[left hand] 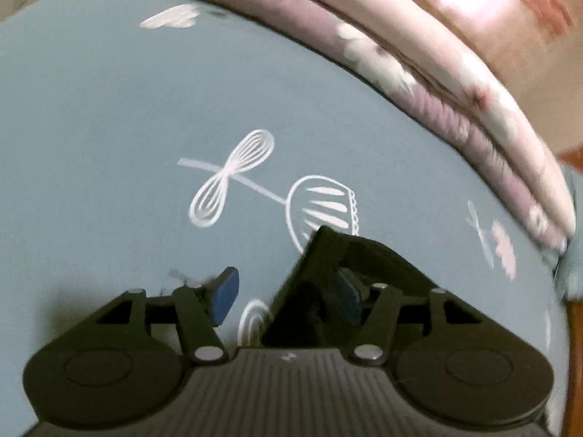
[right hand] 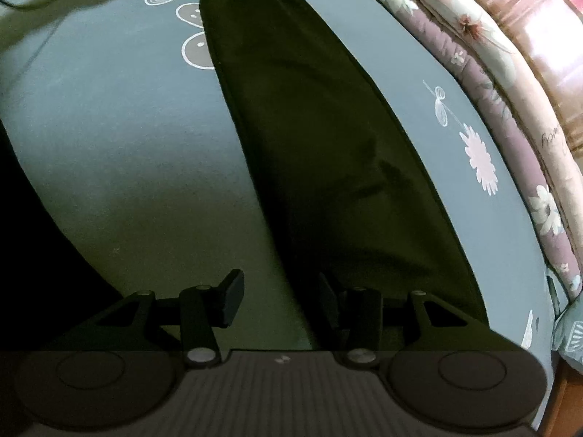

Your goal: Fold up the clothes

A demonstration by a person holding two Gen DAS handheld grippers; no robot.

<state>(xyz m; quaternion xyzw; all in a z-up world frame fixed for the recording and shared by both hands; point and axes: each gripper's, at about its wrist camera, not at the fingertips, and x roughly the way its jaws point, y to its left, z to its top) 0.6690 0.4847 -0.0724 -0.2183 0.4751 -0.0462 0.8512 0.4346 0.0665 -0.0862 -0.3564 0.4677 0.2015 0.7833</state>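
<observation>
So the dark garment (right hand: 320,153) is lying lengthwise on the blue flower-print bed sheet (right hand: 127,127), looking like a long narrow strip, probably already folded over once. Right hand-held gripper (right hand: 280,300) hovers over its near end, jaws spread, one finger over the cloth edge but nothing pinched. Left hand-held gripper (left hand: 286,296) is spread too, with a dark corner (left hand: 328,255) poking up between its fingers, not clamped. I'd guess the next move is grabbing one end and folding it toward the other.

Dark garment (right hand: 320,153), long narrow strip, flat on blue sheet, corner (left hand: 328,255) lifted
</observation>
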